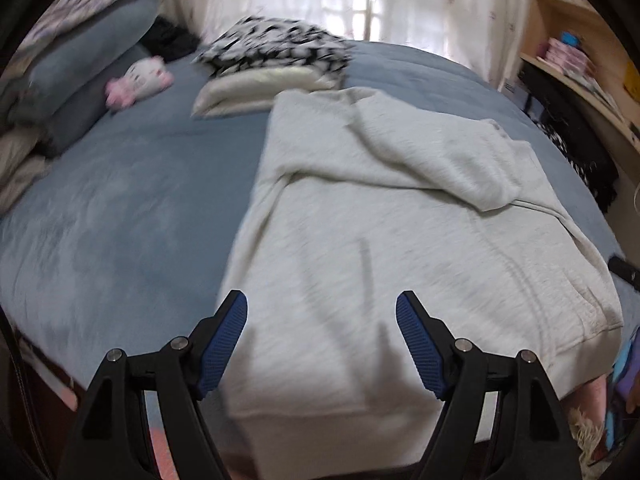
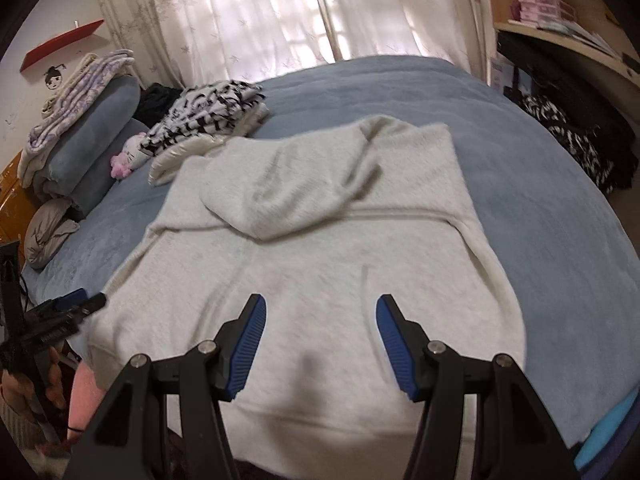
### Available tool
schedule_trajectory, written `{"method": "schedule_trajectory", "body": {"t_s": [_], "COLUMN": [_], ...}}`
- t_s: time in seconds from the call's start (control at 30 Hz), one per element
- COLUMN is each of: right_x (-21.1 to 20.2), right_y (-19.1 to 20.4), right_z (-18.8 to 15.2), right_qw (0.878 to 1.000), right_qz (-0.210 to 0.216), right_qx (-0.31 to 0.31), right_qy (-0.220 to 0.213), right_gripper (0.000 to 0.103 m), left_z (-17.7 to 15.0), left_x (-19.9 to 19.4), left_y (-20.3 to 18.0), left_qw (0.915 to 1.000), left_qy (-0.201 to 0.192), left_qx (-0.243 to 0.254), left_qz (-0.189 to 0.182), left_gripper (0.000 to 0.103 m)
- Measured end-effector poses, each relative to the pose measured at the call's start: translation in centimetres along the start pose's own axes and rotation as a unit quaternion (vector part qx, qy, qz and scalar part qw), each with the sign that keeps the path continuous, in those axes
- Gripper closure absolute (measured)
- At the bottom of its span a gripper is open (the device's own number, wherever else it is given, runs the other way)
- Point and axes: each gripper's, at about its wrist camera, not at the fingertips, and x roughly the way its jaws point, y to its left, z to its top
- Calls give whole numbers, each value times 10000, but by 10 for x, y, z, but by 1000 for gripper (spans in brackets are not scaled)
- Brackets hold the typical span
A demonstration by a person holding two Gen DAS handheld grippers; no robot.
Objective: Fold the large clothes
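Both grippers, left (image 1: 322,308) and right (image 2: 321,312), jaws spread wide and empty, above the grey sweatshirt (image 1: 360,240) on the bed (image 1: 120,208).

A wide bed under a blue-grey plush cover (image 2: 380,92) fills the room. Behind it, sheer white curtains (image 2: 280,12) glow with daylight. A red wall shelf (image 2: 60,46) hangs left; light wooden shelving (image 2: 560,36) stands right.

No legible text, perhaps from blur.
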Motion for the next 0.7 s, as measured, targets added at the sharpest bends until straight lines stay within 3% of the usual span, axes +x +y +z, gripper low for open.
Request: {"method": "schedule_trajectory", "body": {"t_s": [0.17, 0.37, 0.53, 0.7], "right_x": [-6, -27, -29, -17], "right_y": [-32, -78, -109, -121], "right_z": [-20, -40, -60, -75], "right_qw": [9995, 9992, 9972, 9929], "right_qz": [-15, -79, -3, 560], "right_qx": [54, 182, 515, 874], "right_qy": [305, 339, 534, 576], "right_gripper": [42, 41, 42, 41], "left_z": [-21, -50, -58, -59], "left_x": [0, 15, 24, 37], "left_y": [57, 89, 87, 90], "left_qw": [9960, 9806, 9784, 9742], "left_qy": [213, 679, 669, 646], "left_qx": [-714, -1186, -1120, -1224], "left_qz": [-489, -1403, -1606, -1783], "left_gripper": [27, 27, 27, 27]}}
